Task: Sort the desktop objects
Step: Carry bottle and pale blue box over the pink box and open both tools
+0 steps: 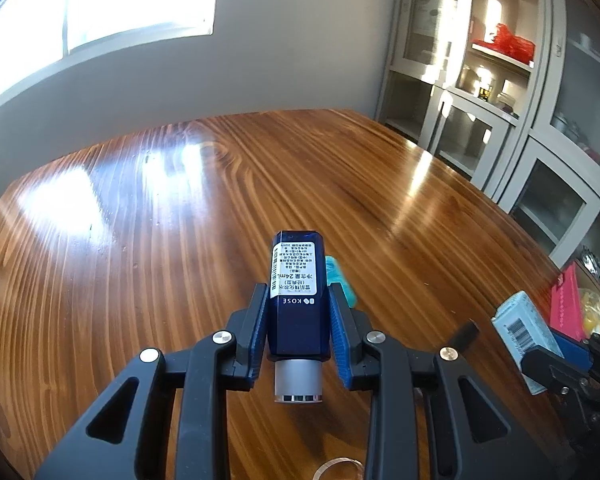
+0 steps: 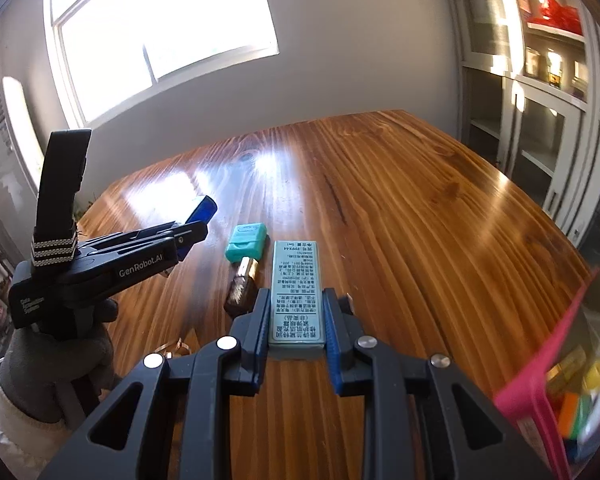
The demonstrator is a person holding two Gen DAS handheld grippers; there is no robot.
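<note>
My left gripper (image 1: 299, 300) is shut on a dark blue KOSE bottle (image 1: 298, 300) with a silver cap, held above the wooden table (image 1: 180, 220). My right gripper (image 2: 296, 304) is shut on a pale teal-grey box (image 2: 296, 292) with printed text, also above the table. In the right wrist view the left gripper (image 2: 188, 236) shows at the left with the blue bottle (image 2: 202, 208) in it. In the left wrist view the right gripper's box (image 1: 524, 328) shows at the right edge. A teal dental floss case (image 2: 247, 242) and a small brown-gold bottle (image 2: 242, 288) lie on the table.
A pink bin (image 2: 540, 368) with colourful items stands at the table's right edge, also seen in the left wrist view (image 1: 566, 300). A clear ring (image 1: 336, 470) and a gold ring (image 2: 172, 348) lie near the front. Grey glass cabinets (image 1: 500, 100) stand beyond the table on the right.
</note>
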